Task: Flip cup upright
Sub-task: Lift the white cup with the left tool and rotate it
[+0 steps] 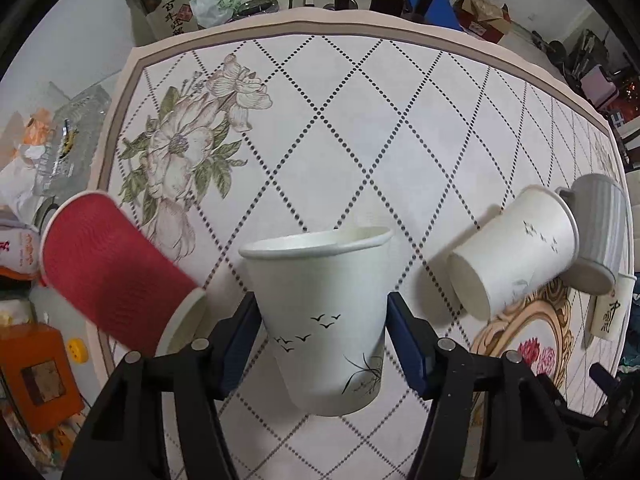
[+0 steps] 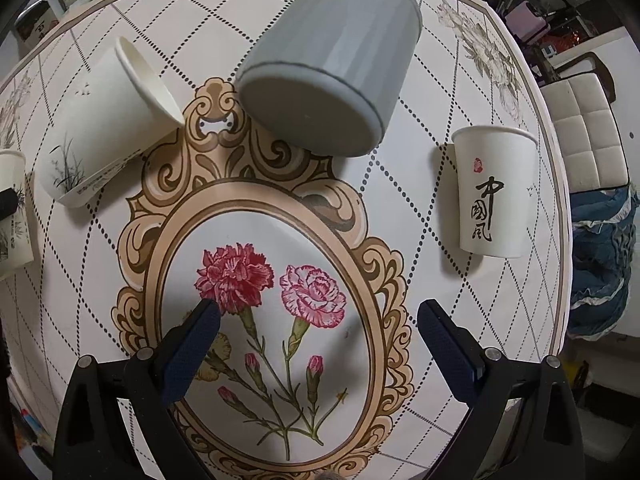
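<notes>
My left gripper [image 1: 322, 320] is shut on a white paper cup with birds [image 1: 320, 312], held upright with its mouth up, its rim squeezed out of round. A red ribbed cup [image 1: 116, 272] lies on its side to the left. A second white bird cup [image 1: 516, 256] lies on its side to the right, also in the right wrist view [image 2: 104, 128]. A grey ribbed cup [image 2: 332, 64] lies on its side beyond my right gripper [image 2: 318, 312], which is open and empty above the carnation print. A white cup with calligraphy [image 2: 494, 192] stands upright at right.
The patterned tablecloth [image 1: 340, 140] covers a round table. Boxes, bags and an orange box [image 1: 36, 376] crowd the left side off the table. A chair [image 2: 588, 132] and blue cloth stand past the right edge.
</notes>
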`<action>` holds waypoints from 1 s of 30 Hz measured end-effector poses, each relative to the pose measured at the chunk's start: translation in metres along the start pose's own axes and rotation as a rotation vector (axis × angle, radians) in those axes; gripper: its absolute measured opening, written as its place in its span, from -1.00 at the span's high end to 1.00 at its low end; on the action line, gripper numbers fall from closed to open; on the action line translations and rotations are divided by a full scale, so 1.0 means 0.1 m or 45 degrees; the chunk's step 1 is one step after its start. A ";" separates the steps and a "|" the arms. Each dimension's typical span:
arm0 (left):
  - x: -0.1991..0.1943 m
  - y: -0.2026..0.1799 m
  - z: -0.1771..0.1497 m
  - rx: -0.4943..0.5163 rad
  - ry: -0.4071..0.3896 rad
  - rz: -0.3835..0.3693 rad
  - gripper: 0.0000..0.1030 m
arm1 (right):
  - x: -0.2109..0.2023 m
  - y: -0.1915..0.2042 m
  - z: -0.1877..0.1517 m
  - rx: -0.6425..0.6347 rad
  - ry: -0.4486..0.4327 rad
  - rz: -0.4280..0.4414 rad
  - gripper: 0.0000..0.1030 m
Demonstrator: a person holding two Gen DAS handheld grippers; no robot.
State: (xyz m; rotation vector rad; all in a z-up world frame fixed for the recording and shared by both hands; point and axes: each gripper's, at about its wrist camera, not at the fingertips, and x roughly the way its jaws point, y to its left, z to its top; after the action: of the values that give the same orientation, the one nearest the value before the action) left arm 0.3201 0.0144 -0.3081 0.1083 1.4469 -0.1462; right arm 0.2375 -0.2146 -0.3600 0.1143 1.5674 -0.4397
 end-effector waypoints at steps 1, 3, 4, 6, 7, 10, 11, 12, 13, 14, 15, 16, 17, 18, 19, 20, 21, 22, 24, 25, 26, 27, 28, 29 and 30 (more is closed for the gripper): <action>-0.02 0.02 -0.03 -0.001 -0.005 0.004 -0.17 | -0.01 -0.01 -0.02 -0.005 -0.003 -0.001 -0.94; -0.10 0.04 -0.14 -0.002 -0.014 0.006 -0.17 | -0.07 -0.03 -0.07 -0.014 -0.012 0.001 -0.94; -0.14 0.04 -0.20 -0.002 -0.014 0.006 -0.17 | -0.08 -0.04 -0.10 -0.018 -0.017 0.002 -0.94; -0.24 0.01 -0.33 -0.001 -0.018 0.008 -0.17 | -0.12 -0.09 -0.16 -0.027 -0.028 0.007 -0.94; -0.26 0.00 -0.39 0.020 -0.037 0.009 -0.17 | -0.14 -0.11 -0.20 -0.032 -0.034 0.009 -0.94; -0.33 -0.11 -0.61 0.033 -0.033 0.019 -0.17 | -0.20 -0.22 -0.33 -0.052 -0.047 0.020 -0.94; -0.36 -0.17 -0.69 0.033 -0.029 0.022 -0.17 | -0.20 -0.26 -0.37 -0.058 -0.051 0.024 -0.94; -0.37 -0.23 -0.74 0.033 -0.022 0.026 -0.17 | -0.20 -0.31 -0.41 -0.067 -0.053 0.026 -0.94; -0.38 -0.27 -0.82 0.031 -0.014 0.029 -0.17 | -0.20 -0.36 -0.47 -0.076 -0.053 0.028 -0.94; -0.39 -0.33 -0.92 0.026 -0.006 0.026 -0.17 | -0.20 -0.40 -0.52 -0.083 -0.052 0.031 -0.94; -0.40 -0.39 -0.99 0.025 0.000 0.024 -0.17 | -0.19 -0.45 -0.57 -0.092 -0.048 0.032 -0.94; -0.40 -0.46 -1.07 0.031 0.002 0.027 -0.17 | -0.18 -0.51 -0.64 -0.102 -0.046 0.033 -0.94; -0.38 -0.53 -1.16 0.033 0.015 0.025 -0.17 | -0.18 -0.54 -0.71 -0.107 -0.045 0.033 -0.94; -0.35 -0.61 -1.24 0.033 0.028 0.021 -0.17 | -0.16 -0.60 -0.78 -0.112 -0.044 0.035 -0.94; -0.33 -0.70 -1.35 0.034 0.040 0.020 -0.17 | -0.14 -0.66 -0.85 -0.117 -0.039 0.033 -0.94; -0.31 -0.78 -1.45 0.037 0.052 0.019 -0.17 | -0.11 -0.71 -0.90 -0.122 -0.033 0.028 -0.94; -0.28 -0.86 -1.54 0.044 0.069 0.017 -0.17 | -0.08 -0.76 -0.96 -0.125 -0.025 0.027 -0.94; -0.24 -0.92 -1.63 0.050 0.086 0.014 -0.17 | -0.04 -0.81 -1.02 -0.130 -0.015 0.026 -0.94; -0.15 -1.05 -1.77 0.055 0.114 0.013 -0.17 | 0.05 -0.94 -1.12 -0.132 0.002 0.017 -0.94; -0.10 -1.10 -1.82 0.059 0.125 0.018 -0.17 | 0.09 -1.00 -1.15 -0.130 0.011 0.013 -0.94; -0.05 -1.14 -1.85 0.062 0.134 0.022 -0.17 | 0.13 -1.06 -1.18 -0.126 0.019 0.012 -0.94; 0.00 -1.18 -1.88 0.063 0.143 0.025 -0.17 | 0.16 -1.11 -1.22 -0.122 0.025 0.011 -0.94; 0.04 -1.22 -1.90 0.066 0.150 0.028 -0.18 | 0.18 -1.17 -1.26 -0.118 0.030 0.009 -0.94; 0.08 -1.24 -1.92 0.070 0.155 0.031 -0.18 | 0.21 -1.21 -1.27 -0.115 0.032 0.007 -0.94; 0.12 -1.27 -1.93 0.077 0.161 0.036 -0.20 | 0.23 -1.25 -1.29 -0.112 0.035 0.005 -0.94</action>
State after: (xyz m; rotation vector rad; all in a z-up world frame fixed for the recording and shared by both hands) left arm 0.1119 -0.0803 -0.3417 0.1904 1.5667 -0.1627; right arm 0.0722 -0.2897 -0.3586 0.0562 1.6106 -0.3670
